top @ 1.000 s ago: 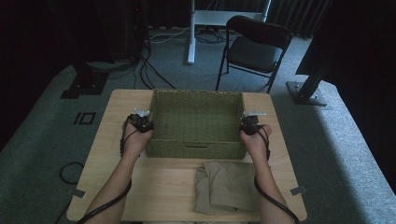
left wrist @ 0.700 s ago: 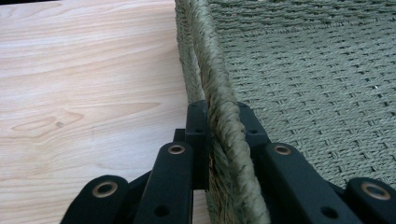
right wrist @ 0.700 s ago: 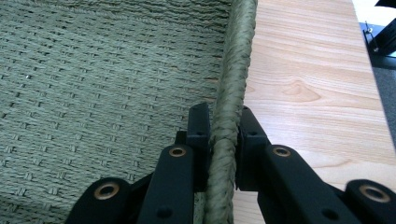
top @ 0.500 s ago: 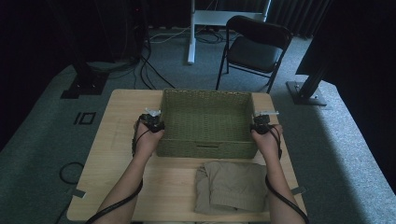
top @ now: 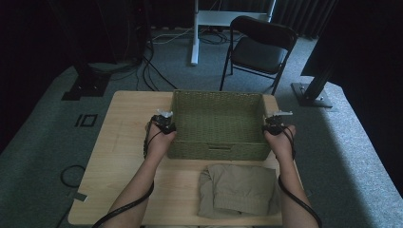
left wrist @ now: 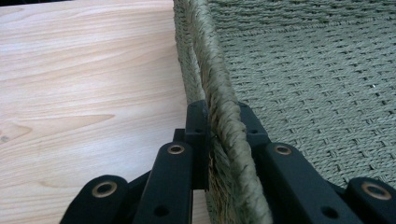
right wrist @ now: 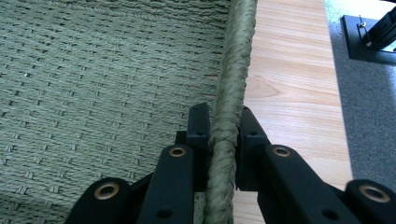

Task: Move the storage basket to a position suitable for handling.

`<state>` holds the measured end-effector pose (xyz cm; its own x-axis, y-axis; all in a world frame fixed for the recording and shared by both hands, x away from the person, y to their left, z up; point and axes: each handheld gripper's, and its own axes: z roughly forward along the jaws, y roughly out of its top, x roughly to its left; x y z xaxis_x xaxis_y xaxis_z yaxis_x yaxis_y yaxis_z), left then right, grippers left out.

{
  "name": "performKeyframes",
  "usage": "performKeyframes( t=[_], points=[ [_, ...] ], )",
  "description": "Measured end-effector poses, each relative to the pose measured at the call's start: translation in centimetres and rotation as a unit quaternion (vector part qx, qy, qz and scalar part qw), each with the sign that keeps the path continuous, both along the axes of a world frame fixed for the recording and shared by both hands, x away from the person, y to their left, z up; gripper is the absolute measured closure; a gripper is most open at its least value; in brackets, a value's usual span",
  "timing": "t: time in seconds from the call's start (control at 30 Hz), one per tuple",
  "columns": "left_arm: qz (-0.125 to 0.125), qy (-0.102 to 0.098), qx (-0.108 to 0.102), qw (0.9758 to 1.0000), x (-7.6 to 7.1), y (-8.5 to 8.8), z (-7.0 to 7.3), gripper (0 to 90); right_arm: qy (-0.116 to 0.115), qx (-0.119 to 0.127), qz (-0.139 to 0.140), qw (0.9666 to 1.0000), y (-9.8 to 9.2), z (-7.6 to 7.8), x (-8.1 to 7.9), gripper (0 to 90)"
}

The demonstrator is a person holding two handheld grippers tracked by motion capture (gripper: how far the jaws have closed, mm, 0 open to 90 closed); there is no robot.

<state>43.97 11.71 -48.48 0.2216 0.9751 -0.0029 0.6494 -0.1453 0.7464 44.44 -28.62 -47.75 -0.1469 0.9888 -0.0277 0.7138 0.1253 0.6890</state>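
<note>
So the woven green basket sits on the far half of the wooden bench, a bit right of centre, and it looks empty inside. The person has a hand-held gripper on each short end of it. The left hand-held gripper is at the basket's left wall, and the right hand-held gripper is at the right wall, so the basket is stretched right between the two of them.

In the left gripper view you can see the basket's braided rim running straight up between the two black jaws, one jaw on the bench side and one on the inside over the woven floor. The jaws are pinched tight on that wall. Same deal in the right gripper view: the rim is squeezed between the jaws, with the basket's inside to the left of it and bare bench wood to the right. So both are clamped on the basket, not just parked next to it.

Nearer the person, a folded khaki cloth lies on the bench just in front of the basket, between the two forearms and closer to the right one. A black folding chair stands on the carpet beyond the bench.
</note>
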Motion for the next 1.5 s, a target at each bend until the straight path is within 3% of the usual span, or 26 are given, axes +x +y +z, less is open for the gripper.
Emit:
performKeyframes(
  t=[0.17, 0.67, 1.03, 1.2, 1.23, 1.33, 1.4, 1.43, 1.47, 1.5],
  points=[
    [-0.003, 0.001, 0.001, 1.0000, 0.2, -1.4, 0.0, 80.1, -0.002, 0.002, -0.002, 1.0000, -1.3, 0.0, 0.0, 79.5],
    [-0.010, 0.003, 0.000, 0.9999, 0.6, -3.3, 0.0, 79.9, 0.003, 0.007, -0.011, 0.9999, -3.5, 0.0, -0.2, 79.2],
    [-0.028, 0.005, 0.019, 0.9994, 0.7, -3.7, 0.0, 76.1, 0.002, 0.003, -0.013, 0.9999, -3.5, 0.1, -0.2, 77.6],
    [-0.049, 0.002, 0.012, 0.9987, 0.8, -3.7, 0.3, 57.2, -0.019, 0.027, -0.013, 0.9994, -3.6, 0.5, -0.2, 60.2],
    [-0.063, 0.000, 0.011, 0.9979, 0.8, -3.6, 0.6, 51.3, -0.027, 0.034, -0.014, 0.9990, -3.7, 0.6, -0.2, 55.6],
    [-0.080, -0.003, 0.001, 0.9968, 1.0, -3.4, 1.0, 43.5, -0.046, 0.045, -0.013, 0.9979, -3.7, 0.9, -0.3, 41.0],
    [-0.083, -0.004, 0.003, 0.9966, 1.0, -3.3, 1.2, 37.2, -0.049, 0.047, -0.009, 0.9976, -3.7, 1.0, -0.3, 35.9],
    [-0.091, -0.020, 0.008, 0.9956, 1.1, -3.2, 1.6, 34.9, -0.058, 0.056, -0.001, 0.9967, -3.7, 1.4, -0.3, 31.7],
    [-0.091, -0.020, 0.008, 0.9956, 1.1, -3.2, 1.6, 32.6, -0.058, 0.056, -0.001, 0.9967, -3.7, 1.4, -0.3, 31.7],
    [-0.091, -0.021, 0.011, 0.9956, 1.1, -3.1, 1.8, 29.3, -0.068, 0.066, 0.006, 0.9955, -3.6, 1.7, -0.4, 25.9]
  ],
)
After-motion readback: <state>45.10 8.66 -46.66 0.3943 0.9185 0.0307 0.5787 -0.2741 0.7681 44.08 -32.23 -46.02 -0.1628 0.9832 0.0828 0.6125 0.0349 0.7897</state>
